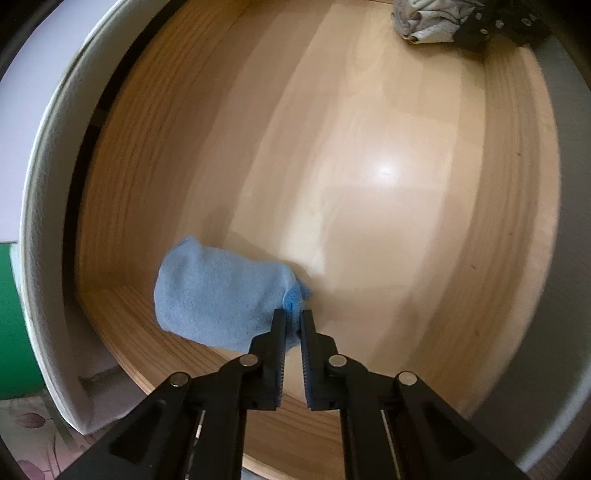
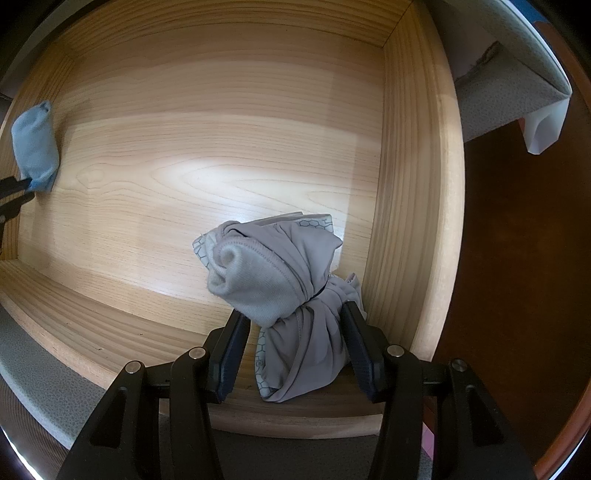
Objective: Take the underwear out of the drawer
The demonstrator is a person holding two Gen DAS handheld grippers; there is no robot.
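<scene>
A light blue rolled underwear [image 1: 218,295] lies near the left corner of the wooden drawer [image 1: 140,184]. My left gripper [image 1: 293,315] is shut on its right edge, pinching a fold of blue cloth. In the right wrist view the same blue roll [image 2: 35,144] shows at far left with the left gripper [image 2: 22,184] at it. A grey rolled underwear [image 2: 280,280] with a hexagon-print band sits by the drawer's right wall [image 2: 406,184]. My right gripper [image 2: 293,312] points down, shut on the roll's cinched middle. The grey bundle [image 1: 428,22] also shows at the top of the left wrist view.
The drawer bottom [image 2: 207,155] between the two rolls is bare light wood. A grey-white padded frame [image 1: 40,221] surrounds the drawer. A green surface [image 1: 14,314] and a floral cover [image 1: 33,435] lie outside at left. Brown floor [image 2: 517,258] lies outside at right.
</scene>
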